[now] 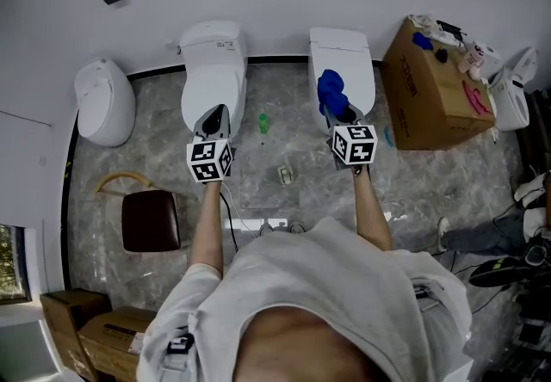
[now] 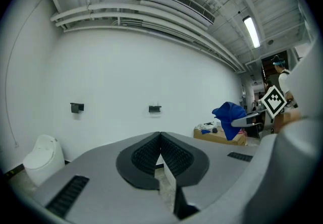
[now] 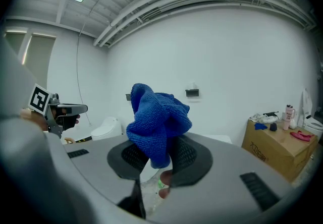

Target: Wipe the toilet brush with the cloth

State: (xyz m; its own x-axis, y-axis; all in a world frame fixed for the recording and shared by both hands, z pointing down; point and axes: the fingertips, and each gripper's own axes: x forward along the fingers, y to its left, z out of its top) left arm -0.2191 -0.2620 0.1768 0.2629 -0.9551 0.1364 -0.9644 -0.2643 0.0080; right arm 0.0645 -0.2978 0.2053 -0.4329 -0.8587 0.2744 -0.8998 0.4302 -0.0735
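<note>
My right gripper (image 1: 343,116) is shut on a bunched blue cloth (image 1: 331,93), held up in front of the right-hand white toilet (image 1: 362,58). In the right gripper view the cloth (image 3: 157,119) sticks up out of the closed jaws (image 3: 159,156). My left gripper (image 1: 213,124) is shut with nothing in it, in front of the left-hand toilet (image 1: 213,53); its ribbed pads (image 2: 174,155) meet. A small green object (image 1: 263,123) stands on the floor between the two toilets, and I cannot tell whether it is the brush. From the left gripper view the cloth (image 2: 228,115) shows at the right.
A third white toilet (image 1: 104,101) stands at the far left. A cardboard box (image 1: 430,101) with small items on top sits at the right. A brown stool (image 1: 151,221) is at the lower left, a small pale object (image 1: 285,174) and a power strip (image 1: 263,224) lie on the marble floor.
</note>
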